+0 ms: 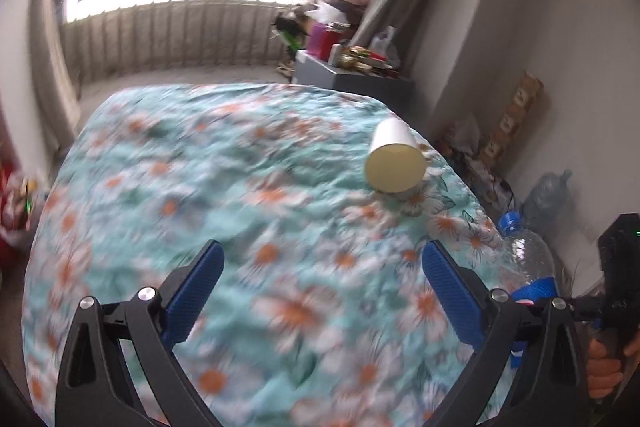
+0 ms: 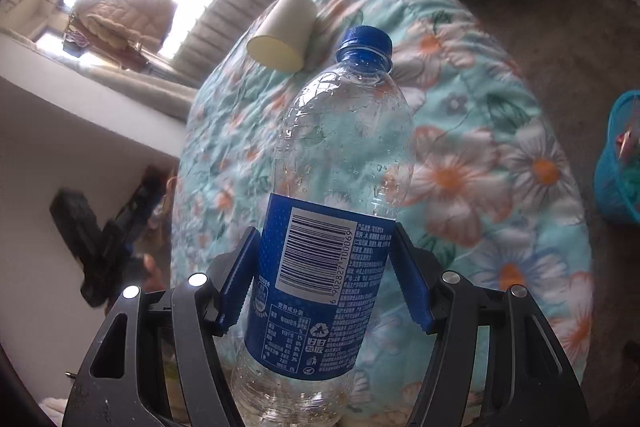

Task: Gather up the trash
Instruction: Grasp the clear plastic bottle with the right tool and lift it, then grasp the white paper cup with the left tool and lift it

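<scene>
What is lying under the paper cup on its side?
The paper cup rests on the floral bedspread. Whatever lies beneath that cover is hidden; the cup's inside faces away.

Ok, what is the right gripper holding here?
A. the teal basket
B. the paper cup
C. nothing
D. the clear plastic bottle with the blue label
D: in the right wrist view the right gripper has its blue pads pressed on the label of the plastic bottle.
</scene>
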{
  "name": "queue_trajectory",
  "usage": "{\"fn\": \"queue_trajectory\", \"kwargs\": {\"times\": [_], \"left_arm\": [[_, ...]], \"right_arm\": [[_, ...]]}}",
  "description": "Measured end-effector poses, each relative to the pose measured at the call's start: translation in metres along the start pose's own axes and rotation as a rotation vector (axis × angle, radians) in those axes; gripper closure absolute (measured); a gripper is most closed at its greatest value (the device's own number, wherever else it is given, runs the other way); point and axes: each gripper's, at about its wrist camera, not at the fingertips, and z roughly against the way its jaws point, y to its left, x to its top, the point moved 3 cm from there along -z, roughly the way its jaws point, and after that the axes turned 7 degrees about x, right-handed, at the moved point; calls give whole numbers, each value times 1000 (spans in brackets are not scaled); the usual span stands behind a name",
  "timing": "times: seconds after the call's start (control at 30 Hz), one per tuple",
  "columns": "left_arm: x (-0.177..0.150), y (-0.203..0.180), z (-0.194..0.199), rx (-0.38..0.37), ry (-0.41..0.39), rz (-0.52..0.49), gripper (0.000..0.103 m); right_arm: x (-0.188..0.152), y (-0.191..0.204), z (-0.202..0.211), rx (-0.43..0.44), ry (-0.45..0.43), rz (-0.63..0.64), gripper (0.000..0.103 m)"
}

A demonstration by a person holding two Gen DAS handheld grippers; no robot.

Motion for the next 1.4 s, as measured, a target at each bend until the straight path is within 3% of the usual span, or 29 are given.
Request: {"fn": "queue_trajectory", "kwargs": {"times": [0.2, 0.3, 0.43, 0.5, 0.53, 0.6, 0.77, 1.0, 1.2, 1.23, 1.3, 1.33, 1.37, 1.4], "left_arm": [[35, -50, -72, 17, 36, -152, 6], [46, -64, -105, 31, 45, -193, 15], [55, -72, -149, 63, 83, -209, 41], [57, -72, -161, 56, 101, -197, 60], [56, -72, -162, 56, 111, -193, 78], [57, -69, -161, 53, 129, -168, 93], [46, -55, -109, 8, 129, -131, 102], [6, -23, 10, -56, 143, -130, 103], [-7, 2, 63, 23, 95, -162, 102], [-4, 5, 62, 30, 83, -146, 97], [7, 6, 50, 5, 62, -114, 72], [9, 4, 44, 8, 50, -112, 53], [14, -1, 30, 19, 34, -126, 46], [18, -9, 16, 22, 22, -152, 46]], "right_arm": [[-5, -23, 13, -34, -41, 2, 42], [-10, -29, 17, -23, -54, -16, 42], [-10, -36, 18, -6, -56, -41, 42], [-12, -38, 18, 0, -54, -42, 42], [-11, -37, 16, 0, -54, -38, 42], [-13, -39, 17, 5, -56, -37, 42], [-17, -39, 22, 3, -69, -38, 42], [-24, -42, 23, 12, -81, -40, 42], [-30, -35, 23, -10, -82, -12, 42], [-30, -33, 23, -14, -80, -9, 42], [-31, -31, 23, -23, -77, -5, 42], [-31, -30, 22, -26, -76, -5, 42], [-31, -29, 23, -27, -75, -7, 42], [-30, -29, 22, -28, -74, -8, 42]]}}
